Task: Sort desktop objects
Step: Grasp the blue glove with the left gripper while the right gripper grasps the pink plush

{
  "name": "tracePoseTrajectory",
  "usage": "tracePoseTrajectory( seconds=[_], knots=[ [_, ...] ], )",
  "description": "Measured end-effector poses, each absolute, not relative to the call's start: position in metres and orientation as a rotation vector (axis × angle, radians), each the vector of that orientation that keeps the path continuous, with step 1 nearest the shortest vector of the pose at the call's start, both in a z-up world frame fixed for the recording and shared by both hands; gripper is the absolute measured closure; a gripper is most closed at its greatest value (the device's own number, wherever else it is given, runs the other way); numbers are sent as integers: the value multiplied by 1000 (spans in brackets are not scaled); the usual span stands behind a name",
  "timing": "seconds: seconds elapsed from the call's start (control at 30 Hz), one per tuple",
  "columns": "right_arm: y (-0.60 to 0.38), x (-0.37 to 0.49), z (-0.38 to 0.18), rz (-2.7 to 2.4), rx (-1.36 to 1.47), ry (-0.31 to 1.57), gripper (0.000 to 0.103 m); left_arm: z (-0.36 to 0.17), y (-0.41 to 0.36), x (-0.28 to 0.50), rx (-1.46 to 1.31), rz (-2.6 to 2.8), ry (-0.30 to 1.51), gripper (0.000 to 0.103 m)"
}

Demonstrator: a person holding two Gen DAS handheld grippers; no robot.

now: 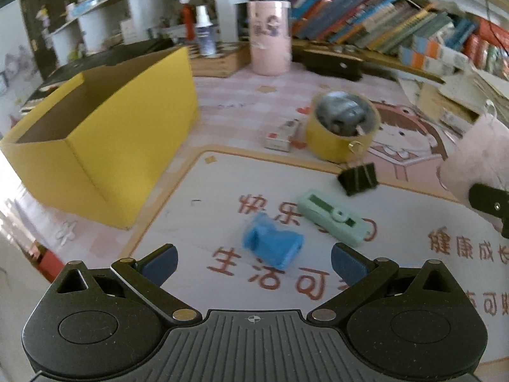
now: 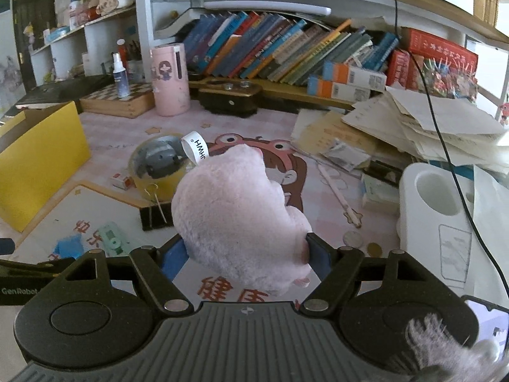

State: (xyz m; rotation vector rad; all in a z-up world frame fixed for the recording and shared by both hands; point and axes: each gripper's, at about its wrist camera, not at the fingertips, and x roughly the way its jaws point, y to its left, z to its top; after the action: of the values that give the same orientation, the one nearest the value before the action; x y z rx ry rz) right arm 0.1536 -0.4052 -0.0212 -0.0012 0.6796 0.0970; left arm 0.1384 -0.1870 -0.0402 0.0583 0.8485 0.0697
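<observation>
Plush toy [image 2: 238, 213], pink, sits clamped between the right gripper [image 2: 251, 254] pads above the desk mat [image 1: 203, 191]; left gripper [image 1: 254, 262] jaws stand apart, empty, near a blue object [image 1: 273, 245].

Right gripper [image 2: 247, 256] clamps the pink plush [image 2: 237, 210], lifted above the mat [image 2: 105, 210]; binder clip [image 2: 156, 215] and yellow box [image 2: 41, 165] sit left.

A fluffy pink plush toy [image 2: 235, 210] sits between matt black plastic tool [image 2: 246, 256] arms with blue rubbery pads. A matt yellow cardboard box [image 1: 105, 133] and a black metal clip [image 1: 358, 178] rest on the smooth printed mat [image 1: 197, 222].
</observation>
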Motion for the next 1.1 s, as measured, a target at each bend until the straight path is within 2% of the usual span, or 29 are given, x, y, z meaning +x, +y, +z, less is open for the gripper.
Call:
tracePoseTrajectory(
  seconds=[0.23,0.27,0.3,0.47,0.57,0.67,0.7,0.8,0.93,1.03,1.1],
  knots=[
    [-412,152,-23,83,6,683,27,-42,-201,138,121,34,844,1],
    [-412,152,-23,84,5,683,32,-43,-202,139,133,38,846,1],
    [-412,152,-24,86,2,682,44,-44,-204,139,147,46,848,3],
    [-412,156,-24,106,5,689,50,-47,-203,145,147,59,861,13],
    [-409,159,-26,117,0,702,50,-49,-202,151,139,67,868,14],
    [-408,163,-27,111,-8,708,41,-50,-201,157,126,66,872,15],
    [-408,165,-27,102,-10,710,35,-51,-200,158,123,65,875,17],
    [-410,172,-29,90,-10,718,27,-56,-199,166,111,61,904,27],
    [-409,186,-34,90,-26,748,24,-61,-193,171,63,58,928,34],
    [-408,198,-40,96,-45,774,23,-61,-190,173,40,40,924,46],
    [-408,206,-45,99,-51,800,23,-61,-189,173,25,21,924,58]
  ],
)
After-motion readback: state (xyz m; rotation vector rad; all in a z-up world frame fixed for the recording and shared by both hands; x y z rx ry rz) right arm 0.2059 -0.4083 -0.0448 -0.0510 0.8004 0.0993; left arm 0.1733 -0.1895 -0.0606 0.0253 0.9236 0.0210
